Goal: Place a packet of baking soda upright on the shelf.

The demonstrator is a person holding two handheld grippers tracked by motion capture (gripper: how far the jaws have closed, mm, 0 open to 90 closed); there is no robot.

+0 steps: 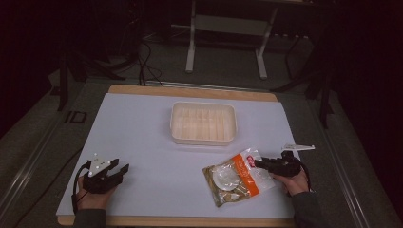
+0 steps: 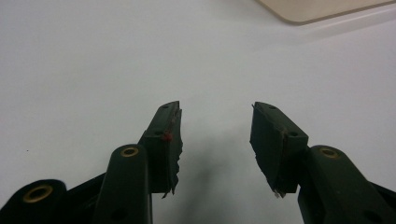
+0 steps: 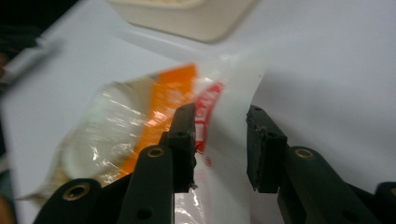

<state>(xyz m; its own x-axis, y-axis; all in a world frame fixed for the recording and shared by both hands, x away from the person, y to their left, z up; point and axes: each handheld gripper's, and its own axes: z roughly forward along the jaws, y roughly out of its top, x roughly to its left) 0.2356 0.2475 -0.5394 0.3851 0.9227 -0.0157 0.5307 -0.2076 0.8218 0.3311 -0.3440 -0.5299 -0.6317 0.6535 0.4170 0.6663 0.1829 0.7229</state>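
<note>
Gripping the snack bag (image 3: 140, 121) calls for a bite on its flat sealed end, not on the bulging middle. The right tongs (image 3: 219, 140) stand partly open, with the clear sealed edge of the bag lying between the jaws; a gap shows on both sides, so the pads do not press on it yet. Close fully until both pads flatten the film, then lift slowly so the contents hang below the grip and the film does not slip. The cream tray (image 1: 203, 122) stands beyond the right tongs, well apart, and is the likely place to set the bag. The left tongs (image 2: 215, 135) stand wide open over bare counter (image 2: 93, 56), holding nothing; keep them clear of the bag's path.
</note>
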